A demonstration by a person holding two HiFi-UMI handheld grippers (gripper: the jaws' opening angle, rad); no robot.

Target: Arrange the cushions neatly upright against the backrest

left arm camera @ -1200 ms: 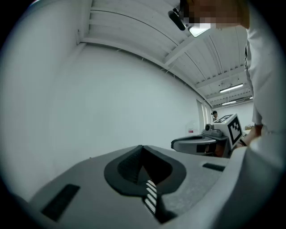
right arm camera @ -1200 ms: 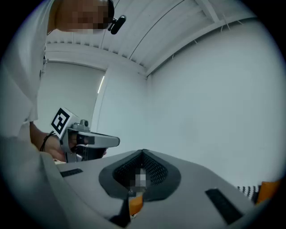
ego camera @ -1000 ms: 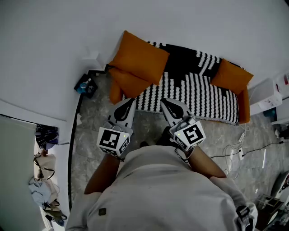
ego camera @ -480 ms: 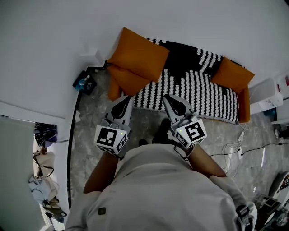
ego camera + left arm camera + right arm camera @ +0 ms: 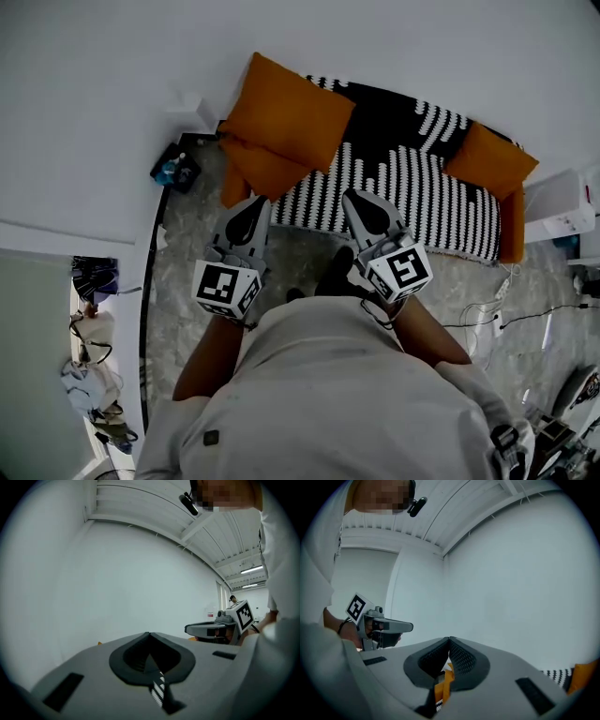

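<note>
A sofa with a black-and-white striped cover (image 5: 412, 192) stands against the white wall. A large orange cushion (image 5: 292, 111) lies tilted at its left end, over a second orange cushion (image 5: 265, 170) that hangs toward the floor. A third orange cushion (image 5: 491, 159) sits at the right end. My left gripper (image 5: 251, 210) is shut and empty, its tip just short of the sofa's front left edge. My right gripper (image 5: 360, 202) is shut and empty too, its tip over the striped seat's front edge. Both gripper views show closed jaws (image 5: 149, 635) (image 5: 449, 640) with fabric glimpsed below.
A white box (image 5: 555, 197) stands right of the sofa, with cables (image 5: 487, 309) trailing on the grey floor. A dark blue object (image 5: 174, 172) and a white block (image 5: 192, 111) sit by the sofa's left end. Clutter (image 5: 92, 375) lies far left. A dark shoe (image 5: 334, 272) is between the grippers.
Both grippers have moved forward toward the sofa, the right one now reaching over the seat's front edge. Both stay shut. The cushions have not moved.
</note>
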